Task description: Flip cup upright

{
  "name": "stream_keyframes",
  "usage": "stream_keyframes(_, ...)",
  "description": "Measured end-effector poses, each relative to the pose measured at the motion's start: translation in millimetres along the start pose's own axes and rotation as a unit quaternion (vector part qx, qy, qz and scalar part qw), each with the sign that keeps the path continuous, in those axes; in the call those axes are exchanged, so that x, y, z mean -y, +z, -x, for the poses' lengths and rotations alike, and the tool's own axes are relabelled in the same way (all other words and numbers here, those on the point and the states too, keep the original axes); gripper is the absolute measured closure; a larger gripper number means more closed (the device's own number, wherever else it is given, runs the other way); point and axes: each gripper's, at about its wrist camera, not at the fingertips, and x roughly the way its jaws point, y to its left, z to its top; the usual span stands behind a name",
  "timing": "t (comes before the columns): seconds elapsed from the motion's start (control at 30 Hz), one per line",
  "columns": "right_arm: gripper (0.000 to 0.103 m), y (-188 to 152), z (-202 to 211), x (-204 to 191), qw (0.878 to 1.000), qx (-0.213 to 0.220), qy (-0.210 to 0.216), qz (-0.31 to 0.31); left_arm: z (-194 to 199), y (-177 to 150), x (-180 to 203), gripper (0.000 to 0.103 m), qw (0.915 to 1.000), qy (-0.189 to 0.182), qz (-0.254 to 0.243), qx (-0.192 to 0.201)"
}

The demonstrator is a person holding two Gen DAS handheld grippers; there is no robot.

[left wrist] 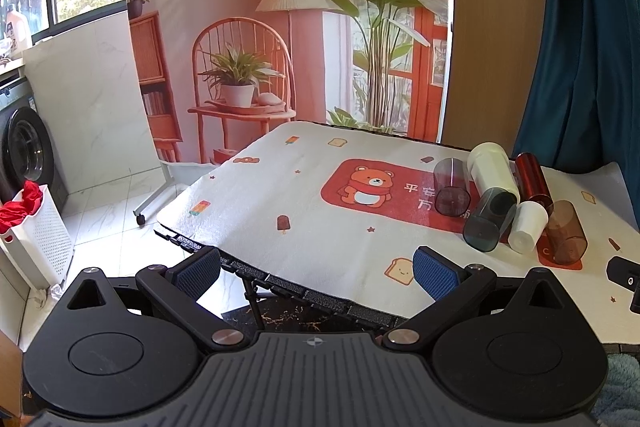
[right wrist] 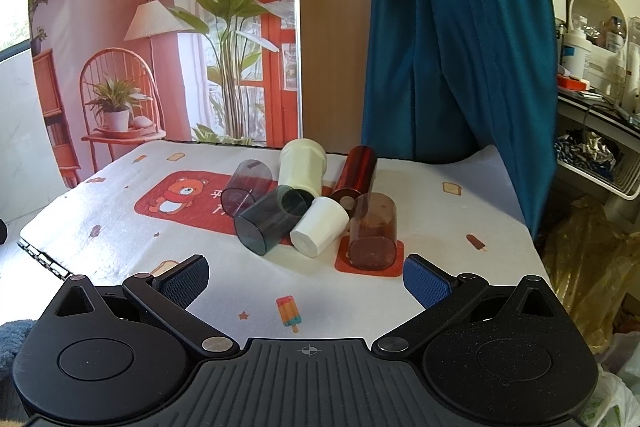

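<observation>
Several cups lie on their sides in a cluster on the white cloth-covered table [right wrist: 120, 247]. In the right wrist view: a brown clear cup [right wrist: 374, 231] nearest, a small white cup [right wrist: 320, 227], a dark teal cup [right wrist: 272, 219], a smoky purple cup [right wrist: 246, 193], a tall cream cup [right wrist: 302, 167] and a red cup [right wrist: 356, 175]. My right gripper [right wrist: 306, 281] is open and empty, just short of the brown cup. My left gripper [left wrist: 318, 273] is open and empty at the table's front left edge; the cups [left wrist: 490, 219] lie to its right.
A printed room backdrop [left wrist: 260, 27] hangs behind the table, a blue curtain [right wrist: 440, 27] at the back right. A white laundry basket [left wrist: 36, 235] and a washing machine [left wrist: 24, 151] stand at the left. Cluttered shelves [right wrist: 592, 75] and a yellow bag [right wrist: 588, 267] stand right of the table.
</observation>
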Motion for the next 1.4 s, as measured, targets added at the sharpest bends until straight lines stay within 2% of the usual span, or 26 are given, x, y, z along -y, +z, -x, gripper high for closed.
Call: stream_keyframes(1.4,0.0,1.7,-4.5,-2.9,1.0,-0.008,0.005,0.004,-3.6,3.9,-3.3,0.0,0.9999,-0.002,0.006,-0.008)
